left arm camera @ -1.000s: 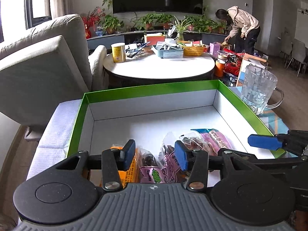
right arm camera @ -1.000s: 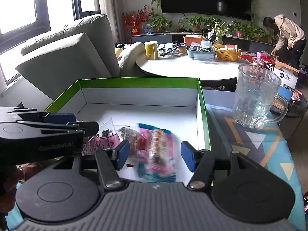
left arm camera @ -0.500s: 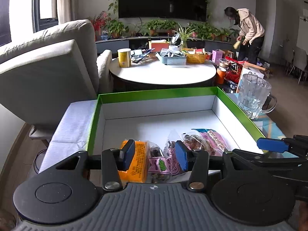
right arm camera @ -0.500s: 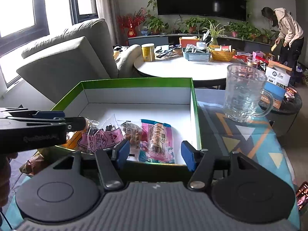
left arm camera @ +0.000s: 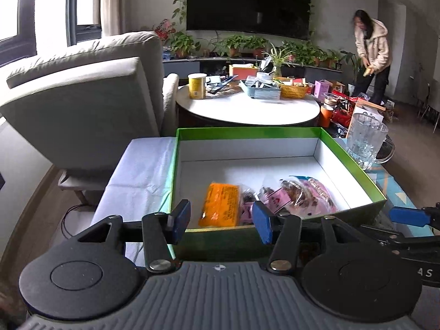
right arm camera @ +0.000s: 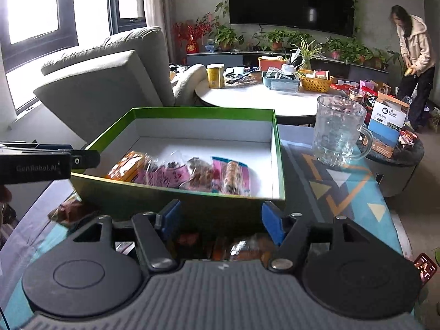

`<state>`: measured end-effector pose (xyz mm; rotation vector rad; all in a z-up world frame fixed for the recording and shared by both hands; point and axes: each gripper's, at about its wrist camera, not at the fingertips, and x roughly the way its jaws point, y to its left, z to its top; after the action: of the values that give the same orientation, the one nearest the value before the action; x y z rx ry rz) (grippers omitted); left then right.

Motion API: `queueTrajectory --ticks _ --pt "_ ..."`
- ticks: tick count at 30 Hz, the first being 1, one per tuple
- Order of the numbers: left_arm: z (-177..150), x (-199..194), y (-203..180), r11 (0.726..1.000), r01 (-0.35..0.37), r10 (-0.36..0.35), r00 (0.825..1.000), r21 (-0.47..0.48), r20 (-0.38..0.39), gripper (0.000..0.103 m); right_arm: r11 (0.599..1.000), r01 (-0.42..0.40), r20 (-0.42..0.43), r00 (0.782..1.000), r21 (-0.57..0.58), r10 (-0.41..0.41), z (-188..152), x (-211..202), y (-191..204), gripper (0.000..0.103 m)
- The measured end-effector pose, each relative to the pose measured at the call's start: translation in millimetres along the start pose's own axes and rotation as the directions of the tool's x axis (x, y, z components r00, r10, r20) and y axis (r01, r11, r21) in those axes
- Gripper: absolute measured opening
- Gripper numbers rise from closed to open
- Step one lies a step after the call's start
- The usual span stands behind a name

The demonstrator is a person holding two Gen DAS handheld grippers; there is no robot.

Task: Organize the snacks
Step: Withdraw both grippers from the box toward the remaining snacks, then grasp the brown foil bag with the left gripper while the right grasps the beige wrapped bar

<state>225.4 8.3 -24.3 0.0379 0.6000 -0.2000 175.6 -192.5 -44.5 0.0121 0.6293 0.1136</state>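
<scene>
Box (left arm camera: 275, 133): green-rimmed, held four snack packets (left arm camera: 220, 205) in a row.
Hand-held grippers, left (left arm camera: 221, 220) and right (right arm camera: 221, 218): fingers apart, empty.
Advice: approach loose snacks (right arm camera: 242, 247) low, clamp gently.

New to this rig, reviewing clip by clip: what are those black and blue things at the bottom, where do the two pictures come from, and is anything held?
They are two hand-held grippers, each carrying its own camera looking along its fingers. One picture comes from the left gripper, the other from the right gripper. Both are open and hold nothing. Ahead lies a green box holding an orange packet and pink snack packets. A glass mug stands on the patterned cloth beside it.
</scene>
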Motion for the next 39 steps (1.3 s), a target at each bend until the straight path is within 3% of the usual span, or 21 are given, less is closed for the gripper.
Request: queueTrajectory --ticks 13,23,33,39 --pt "-39.9 -17.8 37.8 0.995 -0.061 0.056 0.997 -0.080 -0.062 0.048 0.999 -0.018 -0.020 1.000 -0.032 0.017 -23.8 -24.9 19.5 0.050" --pt "-72.5 -14.4 55.5 0.995 -0.051 0.038 0.988 -0.083 -0.149 0.051 0.998 -0.063 -0.085 0.995 -0.031 0.061 -49.3 -28.8 35.8 0.050" --pt "-61.1 2.0 52.7 0.997 -0.034 0.026 0.993 -0.067 -0.118 0.057 0.993 -0.109 -0.142 0.985 -0.054 0.101 -66.9 -37.7 54.1 0.050" --pt "-59.1 13.6 36.3 1.000 -0.007 0.006 0.992 -0.003 -0.125 0.061 0.990 -0.135 -0.167 0.978 -0.047 0.125 -70.2 -37.9 61.4 0.050"
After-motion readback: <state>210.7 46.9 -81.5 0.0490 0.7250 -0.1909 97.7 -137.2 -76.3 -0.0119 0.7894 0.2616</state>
